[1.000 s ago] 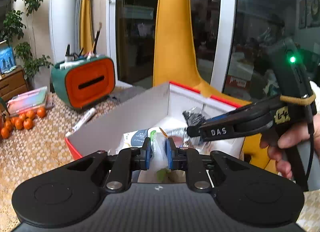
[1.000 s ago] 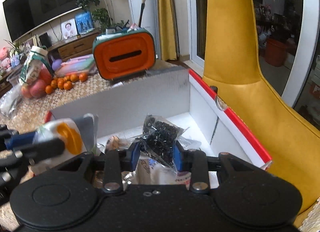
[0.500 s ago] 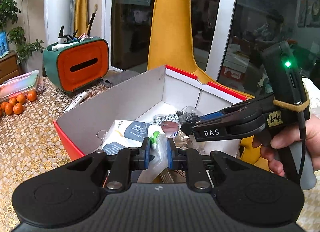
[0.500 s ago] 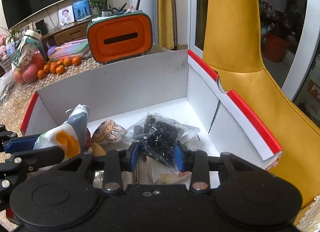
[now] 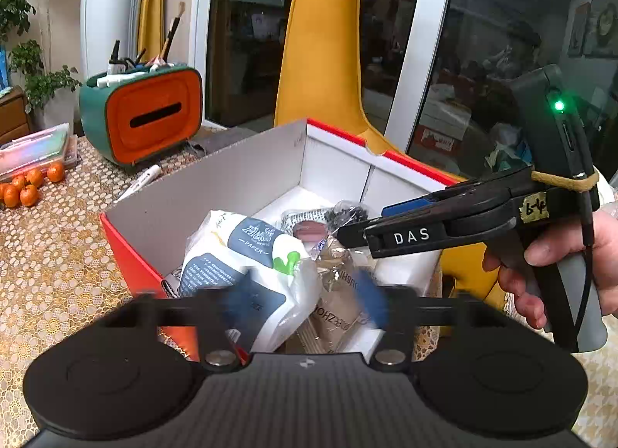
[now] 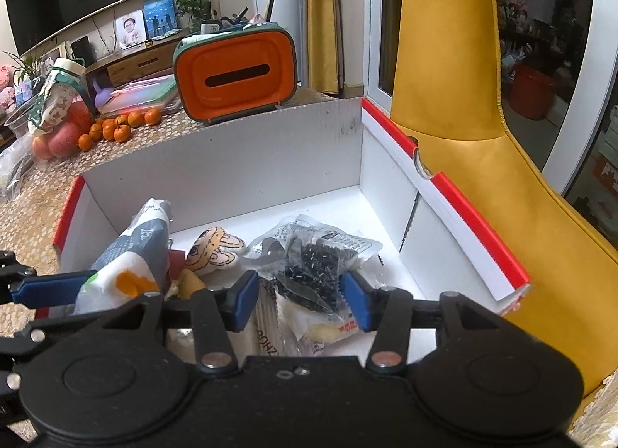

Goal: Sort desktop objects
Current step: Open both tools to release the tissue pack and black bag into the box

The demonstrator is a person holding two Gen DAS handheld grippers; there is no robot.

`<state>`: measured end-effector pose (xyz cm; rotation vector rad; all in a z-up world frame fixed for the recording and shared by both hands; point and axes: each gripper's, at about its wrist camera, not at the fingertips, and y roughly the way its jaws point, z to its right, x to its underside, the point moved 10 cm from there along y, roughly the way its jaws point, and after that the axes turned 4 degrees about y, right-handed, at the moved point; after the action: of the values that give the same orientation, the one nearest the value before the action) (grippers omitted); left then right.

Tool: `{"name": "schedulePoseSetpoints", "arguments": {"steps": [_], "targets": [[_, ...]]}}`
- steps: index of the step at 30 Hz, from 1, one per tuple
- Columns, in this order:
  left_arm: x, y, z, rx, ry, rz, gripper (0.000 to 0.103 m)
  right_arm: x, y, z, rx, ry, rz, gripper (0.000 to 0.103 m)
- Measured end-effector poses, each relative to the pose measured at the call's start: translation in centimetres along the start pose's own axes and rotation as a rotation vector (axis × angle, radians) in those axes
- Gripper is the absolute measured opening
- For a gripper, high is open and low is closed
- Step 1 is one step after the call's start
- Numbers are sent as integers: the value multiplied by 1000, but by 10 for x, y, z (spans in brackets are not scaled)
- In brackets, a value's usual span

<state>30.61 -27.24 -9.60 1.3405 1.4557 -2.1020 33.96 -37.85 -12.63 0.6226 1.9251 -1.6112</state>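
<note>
Both claws hang over the open red-and-white box [image 6: 444, 197] on the patterned tablecloth [image 5: 50, 247]. The left gripper [image 5: 305, 297] is spreading, its blue pads blurred with motion; the white tissue pack [image 5: 239, 255] sits between them, leaning against the box's near wall, and neither pad seems to press on it. The right gripper [image 6: 299, 295] is spreading too. The clear bag of small black pieces [image 6: 313, 266] lies between its pads on top of the other packets in the box; the right pad is just at the bag's edge, the left pad apart from it. An orange-and-green organiser [image 6: 235, 77] stands beyond the box.
</note>
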Motion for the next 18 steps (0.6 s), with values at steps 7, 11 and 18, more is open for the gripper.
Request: {"name": "schedulePoseSetpoints", "arguments": {"steps": [7,11,18], "targets": [[-1,-16,6,6,1,24,74,1,-18,-9,-22,-10,24,67],[-2,-28,6,-2,-8,42,74,0,-28,-13,-39,-1,32,67],[-3,-48,3,-27,-26,66,74,-2,-47,-21,-47,-25,62,67]]}}
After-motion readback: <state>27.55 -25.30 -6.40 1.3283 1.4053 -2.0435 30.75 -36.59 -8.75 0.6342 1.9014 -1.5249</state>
